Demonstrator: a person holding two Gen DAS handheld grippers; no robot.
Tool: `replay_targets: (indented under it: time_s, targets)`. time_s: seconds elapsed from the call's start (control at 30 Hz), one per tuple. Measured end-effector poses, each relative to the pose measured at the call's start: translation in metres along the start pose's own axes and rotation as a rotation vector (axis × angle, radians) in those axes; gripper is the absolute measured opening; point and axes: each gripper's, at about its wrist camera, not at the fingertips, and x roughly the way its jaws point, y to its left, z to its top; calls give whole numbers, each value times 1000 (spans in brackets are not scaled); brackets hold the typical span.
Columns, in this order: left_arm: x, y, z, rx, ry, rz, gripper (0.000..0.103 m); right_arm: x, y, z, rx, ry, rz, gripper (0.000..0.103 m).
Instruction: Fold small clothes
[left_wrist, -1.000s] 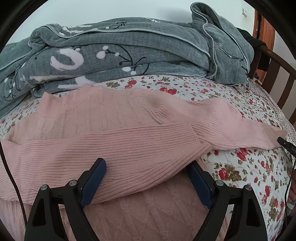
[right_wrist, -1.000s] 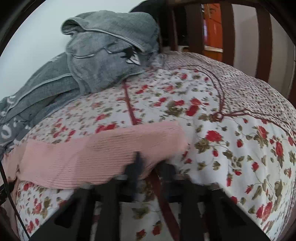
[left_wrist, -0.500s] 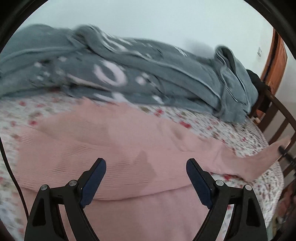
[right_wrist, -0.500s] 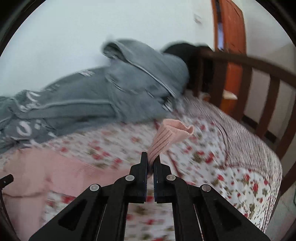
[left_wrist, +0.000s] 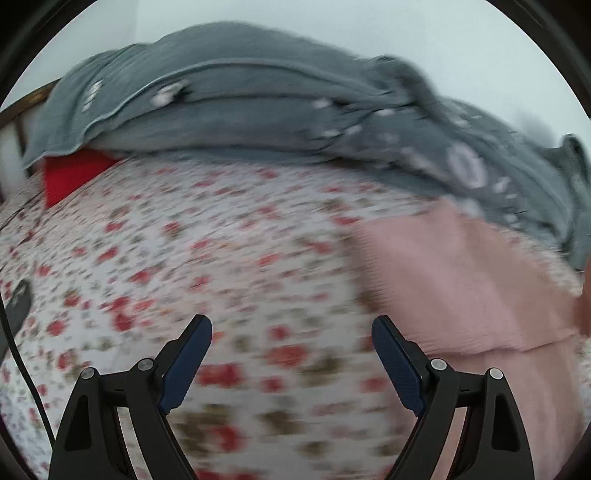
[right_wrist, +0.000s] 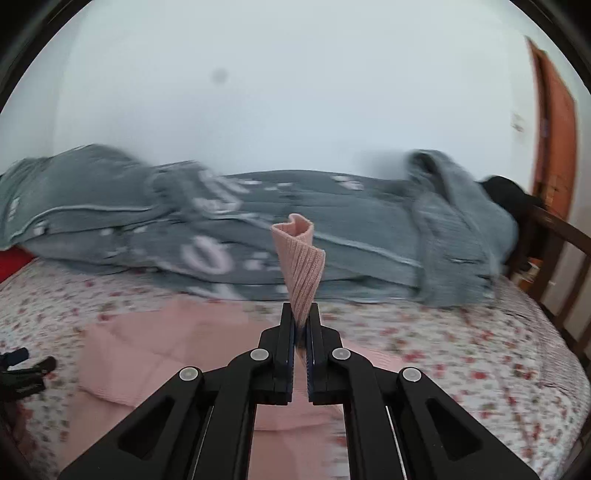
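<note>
1. Right gripper (right_wrist: 301, 321) first: its fingers are clamped tight on the pink cuff (right_wrist: 301, 258) of the sweater's sleeve, and the ribbed end sticks up above the tips, curled into a loop.

2. Below and behind that gripper, the sweater (right_wrist: 177, 347) lies spread on the bed (right_wrist: 480, 354), its body flat on the flowered sheet, blurred in the right wrist view.

3. Over to the left gripper (left_wrist: 291, 365): fingers spread wide, nothing between them, only the flowered sheet underneath. The blue pads (left_wrist: 184, 369) are bare.

4. In the left wrist view the sweater (left_wrist: 461, 280) sits off to the right of the open fingers, apart from them. The right-hand finger overlaps its near edge in the picture, though I can't tell whether it touches.

5. A grey blanket (left_wrist: 258, 110) with white markings is heaped along the far side of the bed against the pale wall, and the sweater's far edge lies just beside it.

6. A red thing (left_wrist: 70, 173) peeks out from under the blanket's left end; too blurred to name.

7. At the left edge of the right wrist view, a dark bit of the other gripper (right_wrist: 26, 369) shows just left of the sweater.

8. Wooden bed rails (right_wrist: 554, 251) run along the right side, with an orange-brown door (right_wrist: 557, 122) behind them.

9. Both views are smeared with motion blur.
</note>
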Motion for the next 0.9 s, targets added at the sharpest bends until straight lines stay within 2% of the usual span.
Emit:
replay_targets:
  time_s: [0.17, 0.23, 0.3, 0.37, 0.5, 0.73, 0.9]
  targets:
    - [18, 37, -12, -41, 35, 1, 88, 16, 70, -5, -68, 31, 84, 5]
    - [25, 44, -16, -42, 41, 11, 88, 24, 86, -10, -82, 51, 103, 5]
    - [28, 47, -21, -56, 30, -19, 88, 33, 101, -14, -97, 72, 121, 5]
    - [27, 48, -23, -60, 0, -36, 88, 40, 113, -17, -113, 88, 132, 5]
    - [28, 37, -25, -20, 4, 9, 91, 52, 133, -20, -141, 110, 144, 5]
    - [30, 40, -24, -31, 7, -12, 92, 73, 166, -28, -187, 140, 169, 5]
    - [30, 42, -24, -40, 6, -24, 92, 85, 187, -37, -190, 171, 218, 5]
